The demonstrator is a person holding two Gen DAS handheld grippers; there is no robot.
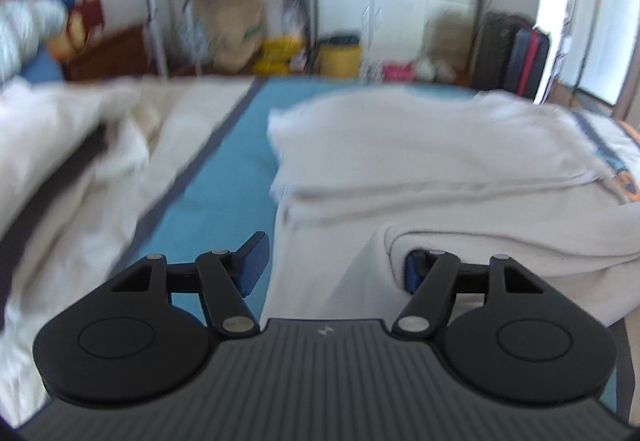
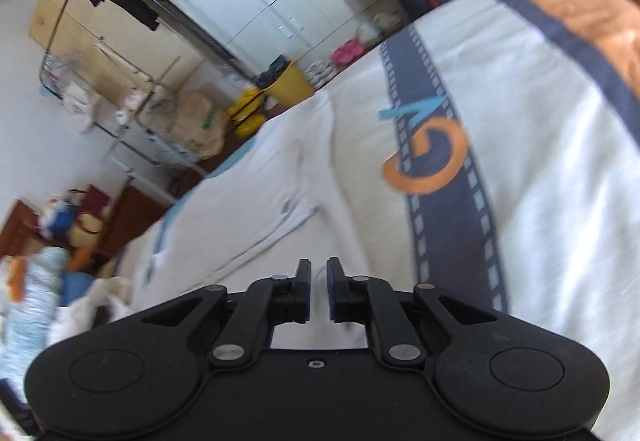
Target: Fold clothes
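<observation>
— Nearest to me on the left wrist view is my left gripper [image 1: 334,267], black linkages with blue ribbed pads, jaws spread wide. What do you see around it?

— One blue pad [image 1: 254,265] stands free over the teal bed sheet [image 1: 224,201]. The other pad sits half hidden against a rolled fold of the white cotton garment [image 1: 440,169]. Is it pinching?

— No, the jaws stand well apart and nothing is pressed between them. The fold lies just beside the far finger, touching it or nearly so; I cannot tell which.

— And your right gripper [image 2: 319,291]?

— Its jaws are nearly together, with a narrow gap between the blue pads. I see only the white cloth beneath that gap, nothing clamped in it, so I read it as slightly open.

— Where is the garment from that side?

— Directly ahead of the right tool and under it, spread over the bed. A dark film-strip band with an orange letter print [image 2: 436,161] runs ahead and to the right of the fingers, and an orange panel edged in navy [image 2: 592,17] lies further off to the right.

— Anything to the left of the left tool?

— A crumpled cream blanket with a dark stripe [image 1: 80,169], blurred, apart from the garment with the teal sheet between them.
</observation>
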